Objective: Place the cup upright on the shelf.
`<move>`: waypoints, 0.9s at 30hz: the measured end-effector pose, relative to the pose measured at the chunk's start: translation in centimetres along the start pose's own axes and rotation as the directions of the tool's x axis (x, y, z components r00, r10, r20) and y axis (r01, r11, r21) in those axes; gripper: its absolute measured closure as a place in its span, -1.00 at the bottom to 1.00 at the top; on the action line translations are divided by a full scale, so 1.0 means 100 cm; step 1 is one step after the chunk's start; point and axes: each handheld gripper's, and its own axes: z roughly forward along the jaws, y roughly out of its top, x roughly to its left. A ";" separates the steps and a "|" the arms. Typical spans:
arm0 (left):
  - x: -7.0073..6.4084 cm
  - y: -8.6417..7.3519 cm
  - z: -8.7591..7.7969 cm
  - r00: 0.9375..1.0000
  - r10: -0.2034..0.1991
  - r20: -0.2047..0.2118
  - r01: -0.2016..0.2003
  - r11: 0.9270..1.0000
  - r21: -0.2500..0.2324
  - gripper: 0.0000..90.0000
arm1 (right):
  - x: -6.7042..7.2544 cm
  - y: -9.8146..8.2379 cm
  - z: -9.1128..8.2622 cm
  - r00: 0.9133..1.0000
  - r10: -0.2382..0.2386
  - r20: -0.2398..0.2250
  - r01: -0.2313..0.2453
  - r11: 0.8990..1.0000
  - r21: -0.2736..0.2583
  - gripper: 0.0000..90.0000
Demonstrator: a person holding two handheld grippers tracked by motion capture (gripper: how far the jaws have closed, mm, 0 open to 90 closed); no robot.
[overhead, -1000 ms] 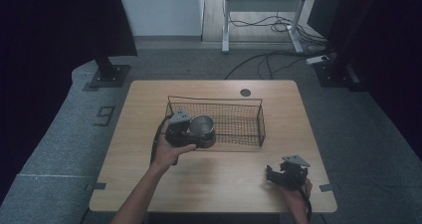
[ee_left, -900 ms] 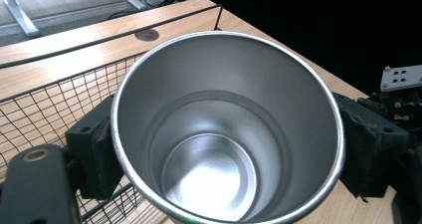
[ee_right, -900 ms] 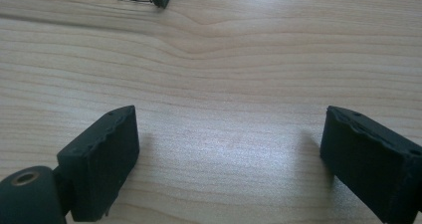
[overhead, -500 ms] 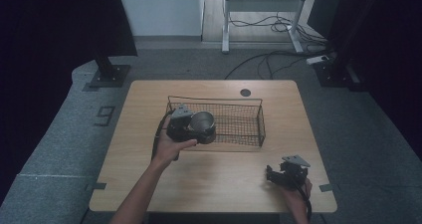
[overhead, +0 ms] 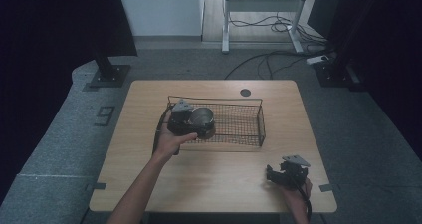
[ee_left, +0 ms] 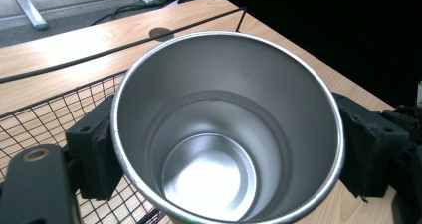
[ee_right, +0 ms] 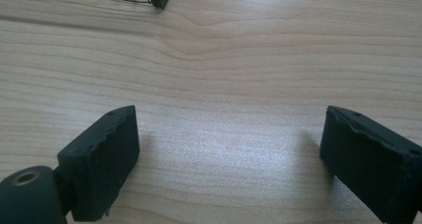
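Cup, silver metal (ee_left: 226, 129), stayed pinched in left gripper (overhead: 191, 123) over black wire basket (overhead: 239, 127), barely shifted; placement pending. Right gripper (ee_right: 229, 159) rested spread, empty, on wooden bench (overhead: 219, 184).

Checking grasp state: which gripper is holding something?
The left gripper, shut on the steel cup over the wire basket. The right gripper stands open above bare table.

tongs (ee_right: 229, 159): black, blocky, ragged pads | top plate: grey, three-cornered | forearms: unsleeved
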 end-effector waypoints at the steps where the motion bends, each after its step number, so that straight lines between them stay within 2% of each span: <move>1: 0.000 0.000 0.000 1.000 0.000 0.000 0.000 1.000 0.000 -0.67 | 0.000 0.000 0.000 1.000 0.000 0.000 0.000 1.000 0.000 -0.81; 5: 0.003 0.000 0.001 1.000 -0.012 0.006 0.012 1.000 -0.017 -0.67 | 0.000 0.000 0.000 1.000 0.000 0.000 0.000 1.000 0.000 -0.81; 14: 0.012 0.001 0.006 1.000 -0.029 -0.007 0.029 1.000 -0.002 -0.67 | 0.000 0.000 0.000 1.000 -0.001 0.000 0.001 1.000 0.000 -0.81; 17: 0.014 0.005 0.005 1.000 -0.014 -0.023 0.014 1.000 0.005 -0.67 | 0.000 0.000 0.000 1.000 -0.001 0.000 0.001 1.000 0.000 -0.81; 27: 0.023 0.016 0.003 0.999 -0.019 -0.046 0.019 1.000 0.003 -0.67 | 0.000 0.000 0.000 1.000 0.000 -0.001 0.000 1.000 -0.001 -0.81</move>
